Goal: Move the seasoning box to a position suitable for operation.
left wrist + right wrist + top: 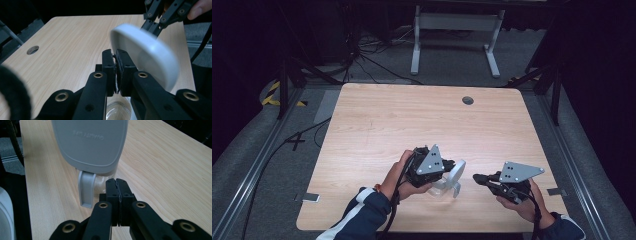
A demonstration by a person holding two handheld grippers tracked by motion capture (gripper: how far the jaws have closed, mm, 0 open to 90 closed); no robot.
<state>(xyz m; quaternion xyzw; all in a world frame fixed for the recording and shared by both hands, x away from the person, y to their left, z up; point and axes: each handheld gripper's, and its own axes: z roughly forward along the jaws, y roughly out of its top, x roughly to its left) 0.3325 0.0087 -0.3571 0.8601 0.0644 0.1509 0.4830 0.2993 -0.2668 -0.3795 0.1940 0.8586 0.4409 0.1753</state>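
my left gripper (446, 172) is clamped on the round white plastic lid (456, 172), standing on edge; closed, empty right gripper (477, 177) sits just beside it

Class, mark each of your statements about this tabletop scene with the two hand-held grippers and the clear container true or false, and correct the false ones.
1. The container's white lid is raised open. True.
2. The right gripper has its jaws wide apart. False: they are shut, with nothing between them.
3. The clear container stands on the wooden table. True.
4. The left gripper is far from the lid. False: its shut jaws sit right at the lid's edge.
5. The table has a round hole near its far edge. True.
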